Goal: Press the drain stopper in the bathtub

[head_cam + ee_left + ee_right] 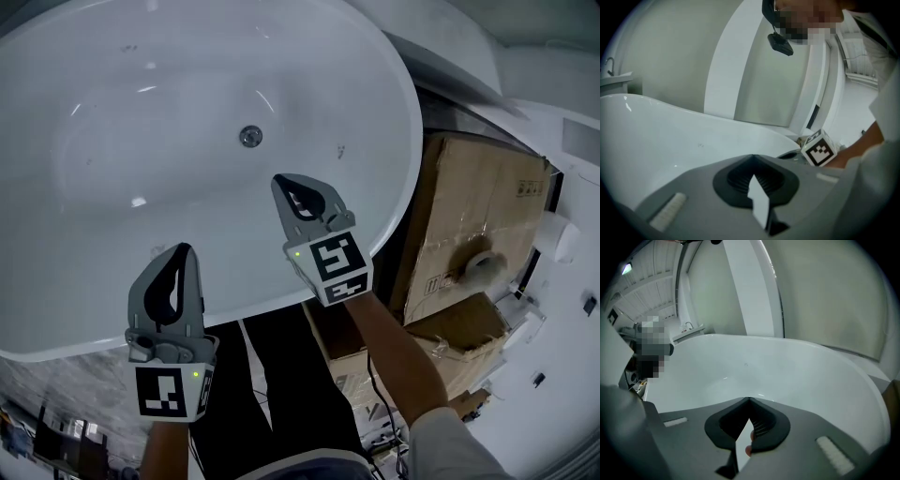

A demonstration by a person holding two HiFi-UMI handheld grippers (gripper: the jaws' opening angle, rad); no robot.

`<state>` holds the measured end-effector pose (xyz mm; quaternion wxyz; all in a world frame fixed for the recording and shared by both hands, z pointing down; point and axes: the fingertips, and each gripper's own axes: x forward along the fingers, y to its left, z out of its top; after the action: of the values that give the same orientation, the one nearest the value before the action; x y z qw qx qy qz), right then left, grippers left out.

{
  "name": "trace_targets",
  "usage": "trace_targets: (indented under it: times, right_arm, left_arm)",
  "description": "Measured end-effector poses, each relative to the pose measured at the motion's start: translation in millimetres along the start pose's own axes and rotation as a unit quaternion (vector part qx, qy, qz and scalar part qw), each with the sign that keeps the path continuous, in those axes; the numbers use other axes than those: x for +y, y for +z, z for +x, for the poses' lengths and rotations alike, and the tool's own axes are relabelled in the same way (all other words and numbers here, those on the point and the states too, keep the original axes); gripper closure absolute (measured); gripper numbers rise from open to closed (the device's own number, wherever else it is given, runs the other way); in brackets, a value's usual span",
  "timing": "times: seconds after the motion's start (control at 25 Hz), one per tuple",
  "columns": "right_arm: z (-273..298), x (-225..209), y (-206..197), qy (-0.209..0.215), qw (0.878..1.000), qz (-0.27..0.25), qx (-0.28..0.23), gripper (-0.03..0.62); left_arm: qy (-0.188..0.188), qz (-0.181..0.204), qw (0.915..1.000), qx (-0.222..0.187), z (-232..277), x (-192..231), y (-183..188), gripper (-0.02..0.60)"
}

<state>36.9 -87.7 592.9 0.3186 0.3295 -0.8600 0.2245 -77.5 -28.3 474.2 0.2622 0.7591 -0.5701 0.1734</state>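
as both hang over the bathtub [398, 108], left gripper [181, 253]: jaws clenched together on nothing, above the near rim.
right gripper [281, 184]: jaws pressed together too, empty, further in over the basin.
drain stopper [249, 136]: on the tub floor, ahead of the right gripper's tips and apart from them, well ahead of the left gripper.
cardboard box [469, 216]: outside the tub, right of the right gripper.
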Motion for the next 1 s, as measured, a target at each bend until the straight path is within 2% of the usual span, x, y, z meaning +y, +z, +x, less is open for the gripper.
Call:
trace_targets:
  times: [0.56,1.0]
  right_arm:
    - [92,-20,-64,0.009,0.997,-0.026,0.067,0.595]
    - [152,-28,-105,0.020,0.996,-0.005,0.087,0.595]
  left_arm:
    - [-0.011,-0.011,0.9999,0.005,51,33,-35,0.581]
    - [-0.015,-0.003,0.9993,0.034,72,43,-69,0.581]
